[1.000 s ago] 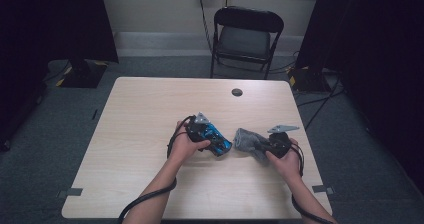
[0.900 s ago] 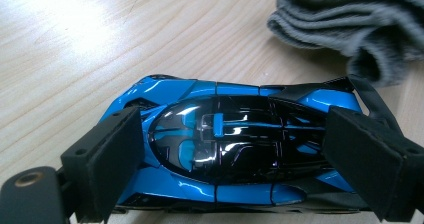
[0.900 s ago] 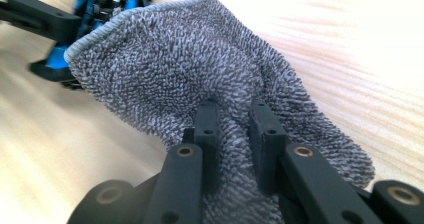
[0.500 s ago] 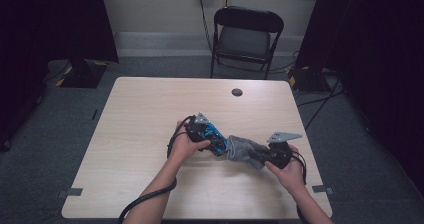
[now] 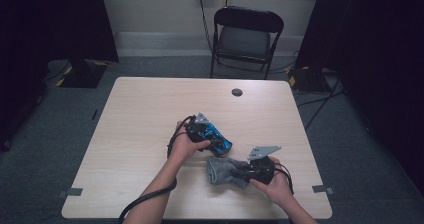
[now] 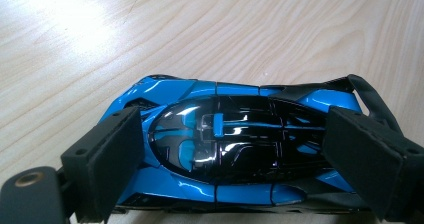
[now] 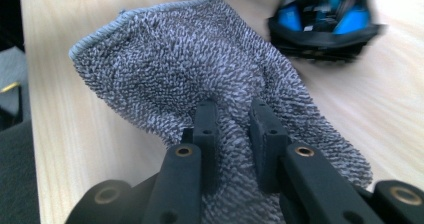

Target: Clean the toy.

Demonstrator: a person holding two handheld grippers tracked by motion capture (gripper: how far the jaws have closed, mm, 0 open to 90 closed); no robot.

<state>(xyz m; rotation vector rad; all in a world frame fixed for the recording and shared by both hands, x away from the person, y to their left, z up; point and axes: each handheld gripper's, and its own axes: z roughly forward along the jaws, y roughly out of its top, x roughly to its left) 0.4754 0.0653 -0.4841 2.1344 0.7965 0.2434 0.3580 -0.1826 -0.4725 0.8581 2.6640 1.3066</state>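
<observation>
From the high view, on the pale wooden table, my left gripper sits clamped on a blue toy car near the table's middle, my left hand wrapped round its body. Just to the near right of the car, my right gripper pinches a grey cloth that lies bunched on the tabletop, its far edge just beside the car; whether the two touch I cannot tell from up here. A black folding chair stands beyond the far edge, and a small dark round disc shows in the tabletop near that edge.

Along my left gripper view, the car lies crosswise between my two black pads, one pressed on each end of it, with bare wood beyond.

Along my right gripper view, my jaws stand close together with a fold of the grey cloth nipped between them, the rest spreading out over the wood. The blue car shows blurred at the upper right.
</observation>
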